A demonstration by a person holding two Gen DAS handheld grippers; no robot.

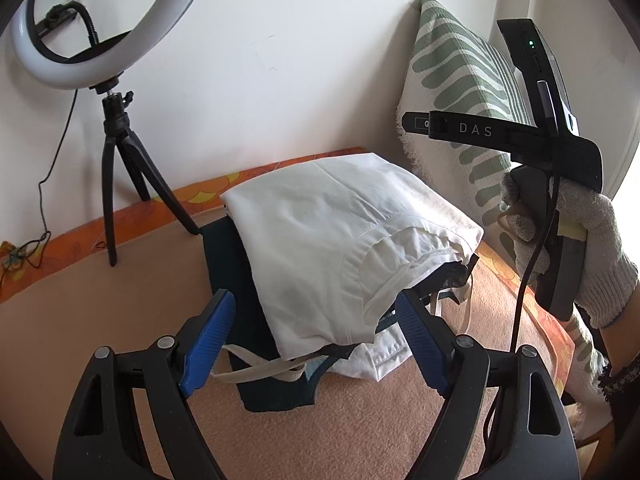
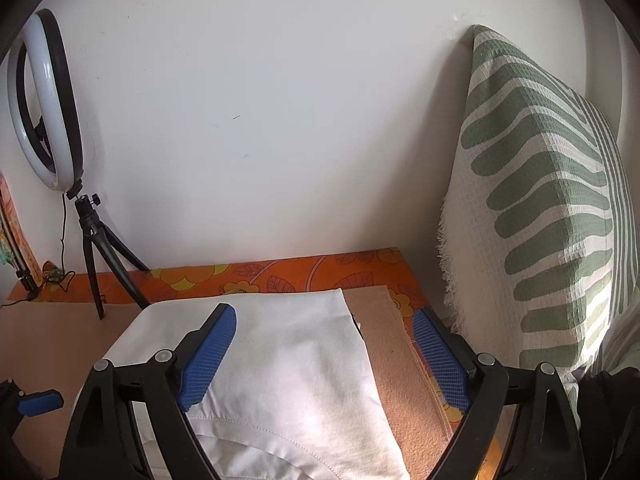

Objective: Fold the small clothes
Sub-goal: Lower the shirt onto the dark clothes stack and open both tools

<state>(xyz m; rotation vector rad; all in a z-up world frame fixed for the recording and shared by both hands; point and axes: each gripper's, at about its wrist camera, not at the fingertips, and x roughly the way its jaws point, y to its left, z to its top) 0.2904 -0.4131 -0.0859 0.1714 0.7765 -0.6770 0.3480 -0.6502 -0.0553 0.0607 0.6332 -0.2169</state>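
A folded white garment [image 1: 340,240] lies on top of a pile, over a dark teal garment [image 1: 228,272] and another white piece with cream drawstrings [image 1: 380,356]. My left gripper [image 1: 316,320] stands open at the pile's near edge, its blue pads either side of the white garment's corner without pressing it. In the right wrist view my right gripper [image 2: 324,356] is open wide just above the same white garment [image 2: 288,360], nothing pinched between its pads. A gloved hand [image 1: 580,240] holds the right gripper's handle at the right. A blue pad [image 2: 40,400] of the left gripper shows at lower left.
A ring light on a small black tripod [image 1: 116,152] [image 2: 92,240] stands at the back left by the white wall, its cable trailing. A green-and-white patterned cushion [image 1: 460,80] [image 2: 540,220] leans at the right. A peach mat [image 1: 100,320] lies over an orange floral cloth [image 2: 280,276].
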